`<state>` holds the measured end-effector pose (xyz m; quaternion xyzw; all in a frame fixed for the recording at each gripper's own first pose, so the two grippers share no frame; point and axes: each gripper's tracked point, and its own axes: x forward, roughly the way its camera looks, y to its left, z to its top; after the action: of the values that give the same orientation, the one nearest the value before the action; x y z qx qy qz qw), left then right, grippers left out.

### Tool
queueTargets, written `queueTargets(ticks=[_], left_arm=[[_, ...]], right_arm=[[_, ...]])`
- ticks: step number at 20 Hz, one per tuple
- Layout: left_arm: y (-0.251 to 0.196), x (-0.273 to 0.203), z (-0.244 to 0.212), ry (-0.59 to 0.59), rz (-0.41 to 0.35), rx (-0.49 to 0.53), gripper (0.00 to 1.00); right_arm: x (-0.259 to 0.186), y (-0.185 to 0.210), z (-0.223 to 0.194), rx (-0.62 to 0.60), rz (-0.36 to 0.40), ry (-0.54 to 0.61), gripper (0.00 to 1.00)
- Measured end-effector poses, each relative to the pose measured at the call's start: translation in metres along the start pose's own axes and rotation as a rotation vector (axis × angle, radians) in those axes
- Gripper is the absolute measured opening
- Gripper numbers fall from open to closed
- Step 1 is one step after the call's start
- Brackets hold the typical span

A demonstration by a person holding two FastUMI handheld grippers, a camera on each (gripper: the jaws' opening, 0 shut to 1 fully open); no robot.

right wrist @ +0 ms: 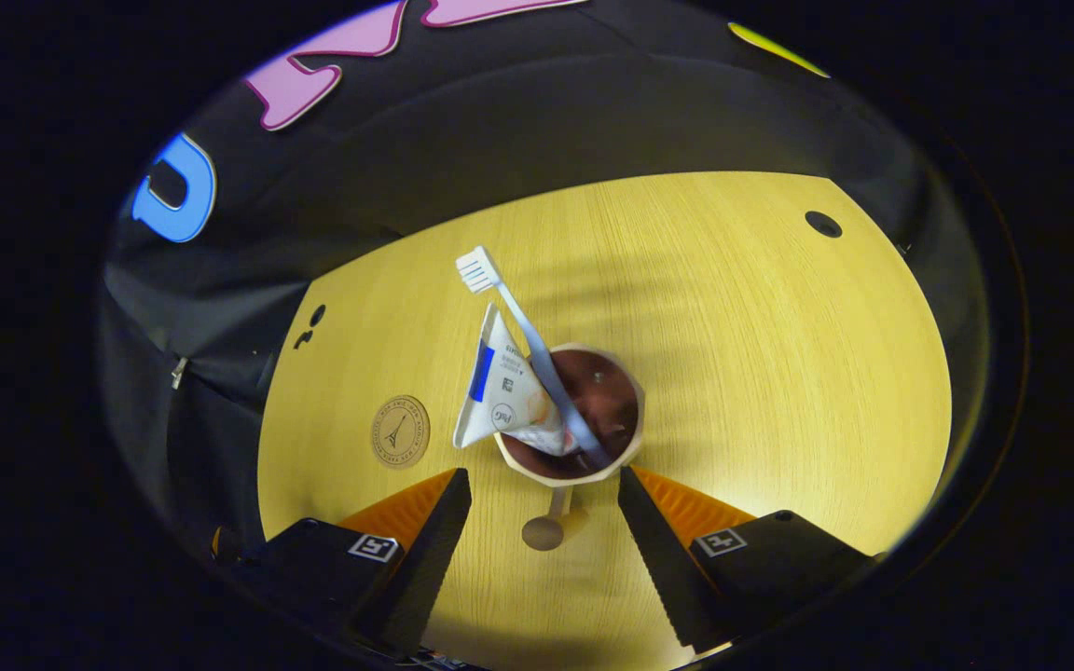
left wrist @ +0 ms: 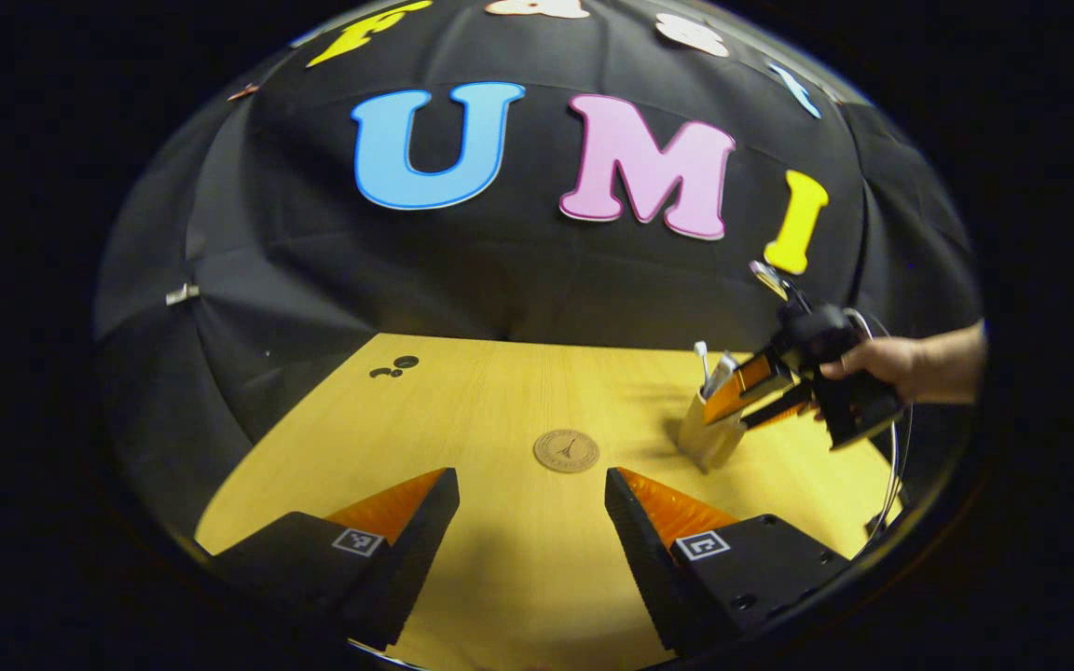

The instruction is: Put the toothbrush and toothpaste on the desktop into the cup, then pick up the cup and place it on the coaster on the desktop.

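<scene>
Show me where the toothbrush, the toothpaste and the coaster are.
toothbrush point(right wrist: 479, 270), right gripper view, on its bristle head.
toothpaste point(right wrist: 500, 391), right gripper view, on the flat tube body.
coaster point(left wrist: 566, 450), left gripper view, on the disc's centre.

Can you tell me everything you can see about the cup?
The cup is pale cream outside and dark brown inside, with an angular rim. It stands upright on the wooden desktop, beside the round coaster, not on it. A white toothbrush and a toothpaste tube lean out of it. The right tongs are open around it, not yet squeezing.
</scene>
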<state>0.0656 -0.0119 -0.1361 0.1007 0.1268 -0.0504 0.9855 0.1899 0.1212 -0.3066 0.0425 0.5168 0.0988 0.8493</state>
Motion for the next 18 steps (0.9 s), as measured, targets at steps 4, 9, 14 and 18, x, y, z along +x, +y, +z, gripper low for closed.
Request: queueTargets(ticks=[4, 9, 14, 18], left_arm=[[0.006, -0.016, -0.01, 0.022, -0.033, 0.087, 0.98], [0.003, -0.029, -0.029, 0.065, -0.059, 0.034, 0.96], [0.002, -0.028, -0.031, 0.074, -0.076, 0.023, 0.96], [0.004, -0.029, -0.033, 0.084, -0.076, 0.009, 0.96]], right_arm=[[0.014, -0.012, -0.01, -0.087, -0.094, 0.09, 0.98], [0.033, -0.017, -0.02, -0.022, -0.152, 0.172, 1.0], [0.036, -0.024, -0.025, -0.026, -0.193, 0.204, 0.69], [0.037, -0.029, -0.025, -0.003, -0.207, 0.203, 0.44]])
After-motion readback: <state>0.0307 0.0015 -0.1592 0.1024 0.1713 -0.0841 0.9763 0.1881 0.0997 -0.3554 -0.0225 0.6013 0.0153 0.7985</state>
